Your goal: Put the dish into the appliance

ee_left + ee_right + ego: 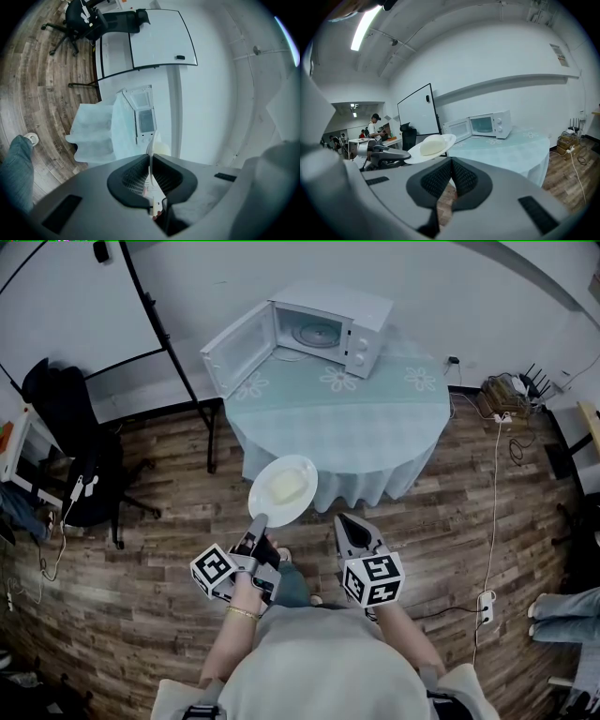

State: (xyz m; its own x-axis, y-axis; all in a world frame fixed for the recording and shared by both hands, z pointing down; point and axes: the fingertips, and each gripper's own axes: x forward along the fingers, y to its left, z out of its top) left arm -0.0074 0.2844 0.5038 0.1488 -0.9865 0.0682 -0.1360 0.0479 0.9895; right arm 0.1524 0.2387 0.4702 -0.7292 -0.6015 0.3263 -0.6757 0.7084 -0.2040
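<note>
Head view: left gripper point(259, 520) pinches the near rim of the dish point(265, 476), which juts ahead.

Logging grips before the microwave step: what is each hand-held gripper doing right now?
Left hand-held gripper: closed on the rim of the plate.
Right hand-held gripper: closed, holding nothing.

Wood-plank floor point(141, 634), white wall point(450, 287), whiteboard point(66, 306), black office chair point(94, 484), round draped table point(375, 427).
</note>
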